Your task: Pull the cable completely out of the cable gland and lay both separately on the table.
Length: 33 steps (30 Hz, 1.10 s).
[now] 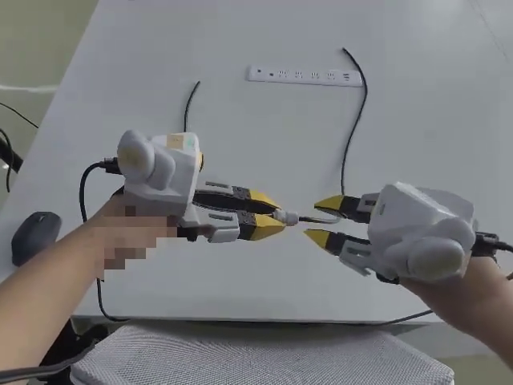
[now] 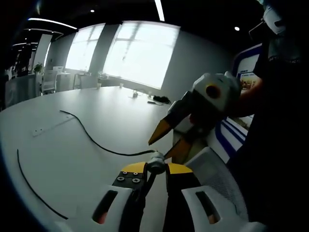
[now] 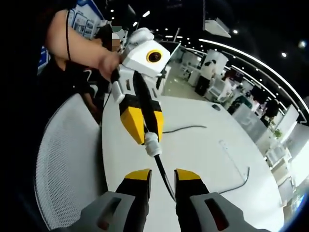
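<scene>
Spanning the head view is a white table (image 1: 240,128), with the mesh back of a grey chair (image 1: 264,357) at its near edge.

Left gripper (image 1: 272,215): held in a hand above the near part of the table and pointing towards the other tool. Its yellow-tipped jaws are clamped on the cable gland (image 1: 286,216). The left gripper view shows the gland pinched at the jaw tips.

Right gripper (image 1: 311,218): it faces the left one, tip almost to tip. Its jaws stand apart, one on each side of the cable (image 1: 350,136), and in the right gripper view there is a gap on either side of the cable, so nothing is gripped.

A white power strip (image 1: 303,76) lies on the far part of the table, well apart from both tools.

The cable is black. It leaves the gland, passes between the right jaws, and runs away across the table to end just beside the strip's right end. One end sits inside the gland.

A second, shorter black cable (image 1: 191,100) lies loose to the left of the strip.

A dark mouse (image 1: 34,234) sits at the left edge of the table.

The gland is small and white, and is held off the table surface.
</scene>
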Available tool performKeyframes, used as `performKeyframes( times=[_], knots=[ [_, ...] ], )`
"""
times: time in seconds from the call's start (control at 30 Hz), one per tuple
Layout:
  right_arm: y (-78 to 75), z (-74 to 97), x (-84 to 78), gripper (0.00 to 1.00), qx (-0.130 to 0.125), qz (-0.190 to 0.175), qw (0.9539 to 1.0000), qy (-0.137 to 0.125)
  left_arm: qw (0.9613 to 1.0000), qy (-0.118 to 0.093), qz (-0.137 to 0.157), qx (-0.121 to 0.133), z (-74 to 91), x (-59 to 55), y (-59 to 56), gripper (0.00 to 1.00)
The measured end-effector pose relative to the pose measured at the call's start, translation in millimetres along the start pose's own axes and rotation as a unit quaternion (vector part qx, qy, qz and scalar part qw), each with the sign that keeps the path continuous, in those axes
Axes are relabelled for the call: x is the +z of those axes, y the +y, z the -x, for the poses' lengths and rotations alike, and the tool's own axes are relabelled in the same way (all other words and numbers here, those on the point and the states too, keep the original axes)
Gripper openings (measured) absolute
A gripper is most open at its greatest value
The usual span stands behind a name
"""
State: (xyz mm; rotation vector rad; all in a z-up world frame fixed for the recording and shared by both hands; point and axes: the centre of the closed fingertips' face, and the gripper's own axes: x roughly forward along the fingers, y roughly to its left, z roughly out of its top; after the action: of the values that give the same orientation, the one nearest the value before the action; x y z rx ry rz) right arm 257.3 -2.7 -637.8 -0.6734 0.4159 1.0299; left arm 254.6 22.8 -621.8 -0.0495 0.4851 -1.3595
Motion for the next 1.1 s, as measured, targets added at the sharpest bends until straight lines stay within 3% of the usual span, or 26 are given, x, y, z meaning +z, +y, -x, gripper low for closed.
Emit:
performKeyframes(
  times=[0.1, 0.23, 0.43, 0.67, 1.1],
  knots=[
    [1.0, 0.6, 0.9, 0.14, -0.009, -0.004, 0.9999, -0.002, 1.0, 0.001, -0.004, -0.001, 0.0, 1.2, -0.2, 0.15],
    [-1.0, -1.1, 3.2, 0.12, -0.025, 0.024, 0.9994, 0.005, 0.9999, 0.007, -0.012, -0.004, -0.5, -0.1, -0.4, 0.15],
    [5.5, -7.6, 10.6, 0.09, -0.017, 0.033, 0.9993, 0.004, 0.9999, 0.002, -0.014, -0.007, 0.3, 2.6, -0.3, 0.15],
    [0.8, -11.2, 16.9, 0.05, -0.028, 0.03, 0.9992, 0.001, 0.9998, -0.003, -0.016, -0.006, 3.1, 4.4, 3.4, 0.15],
    [2.3, -16.3, 21.2, 0.0, -0.028, 0.068, 0.9972, 0.007, 0.9997, 0.001, -0.022, -0.003, 6.8, 2.0, 4.3, 0.15]
  ],
)
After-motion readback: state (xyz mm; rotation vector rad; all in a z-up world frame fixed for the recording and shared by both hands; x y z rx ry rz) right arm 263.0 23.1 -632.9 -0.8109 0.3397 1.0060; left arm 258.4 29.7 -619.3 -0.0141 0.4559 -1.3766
